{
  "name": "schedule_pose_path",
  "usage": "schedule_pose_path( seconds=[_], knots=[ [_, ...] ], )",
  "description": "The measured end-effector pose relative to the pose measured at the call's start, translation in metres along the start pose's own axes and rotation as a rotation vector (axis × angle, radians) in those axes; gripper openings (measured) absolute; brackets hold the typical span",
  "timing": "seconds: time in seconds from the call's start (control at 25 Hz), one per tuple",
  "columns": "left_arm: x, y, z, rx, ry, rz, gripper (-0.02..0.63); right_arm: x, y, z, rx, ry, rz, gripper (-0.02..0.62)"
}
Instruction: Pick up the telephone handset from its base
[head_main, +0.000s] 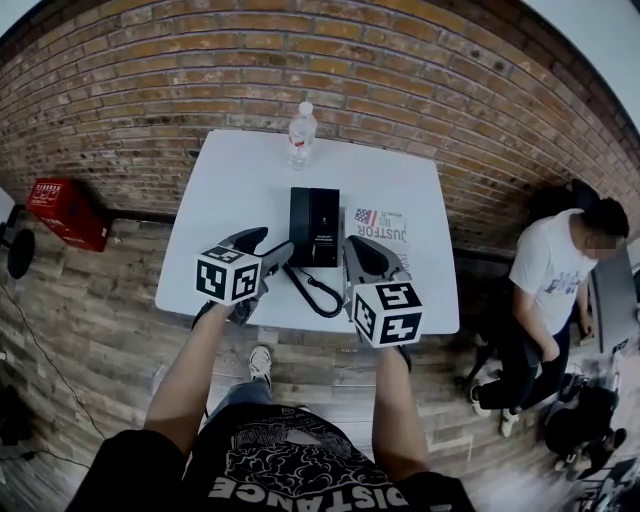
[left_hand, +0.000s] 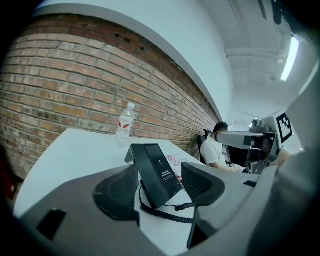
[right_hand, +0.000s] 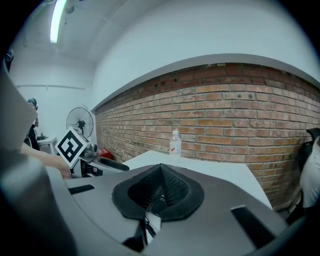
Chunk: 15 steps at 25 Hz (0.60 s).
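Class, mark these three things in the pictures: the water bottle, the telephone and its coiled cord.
water bottle (head_main: 302, 130), head view, on its labelled body.
telephone (head_main: 314, 225), head view, middle of its black top face.
coiled cord (left_hand: 163, 214), left gripper view, on the coil lying before the telephone.

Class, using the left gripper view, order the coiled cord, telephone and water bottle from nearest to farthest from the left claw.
1. Coiled cord, lying low at centre.
2. Telephone, standing just behind it.
3. Water bottle, far back, left of centre.
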<state>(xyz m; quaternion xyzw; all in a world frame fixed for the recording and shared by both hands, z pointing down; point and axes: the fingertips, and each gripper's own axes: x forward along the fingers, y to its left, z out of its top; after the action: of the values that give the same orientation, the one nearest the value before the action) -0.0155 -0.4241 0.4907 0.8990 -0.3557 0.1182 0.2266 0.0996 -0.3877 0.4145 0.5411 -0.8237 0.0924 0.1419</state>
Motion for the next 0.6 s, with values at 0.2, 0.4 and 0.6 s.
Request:
schedule_pose_path(
  seconds=[0.2, 0.4, 0.6],
  knots=[
    [0.027, 0.021, -0.011, -0.067, 0.049, -0.079, 0.252, 0.025, -0.009, -0.004, 0.011, 0.024, -0.024, 0.000],
    [0.054, 0.041, -0.022, -0.166, 0.093, -0.146, 0.252, 0.047, -0.019, -0.010, 0.022, 0.055, -0.044, 0.000],
    [0.072, 0.056, -0.036, -0.259, 0.140, -0.224, 0.252, 0.065, -0.024, -0.016, 0.034, 0.085, -0.064, 0.000]
  ],
)
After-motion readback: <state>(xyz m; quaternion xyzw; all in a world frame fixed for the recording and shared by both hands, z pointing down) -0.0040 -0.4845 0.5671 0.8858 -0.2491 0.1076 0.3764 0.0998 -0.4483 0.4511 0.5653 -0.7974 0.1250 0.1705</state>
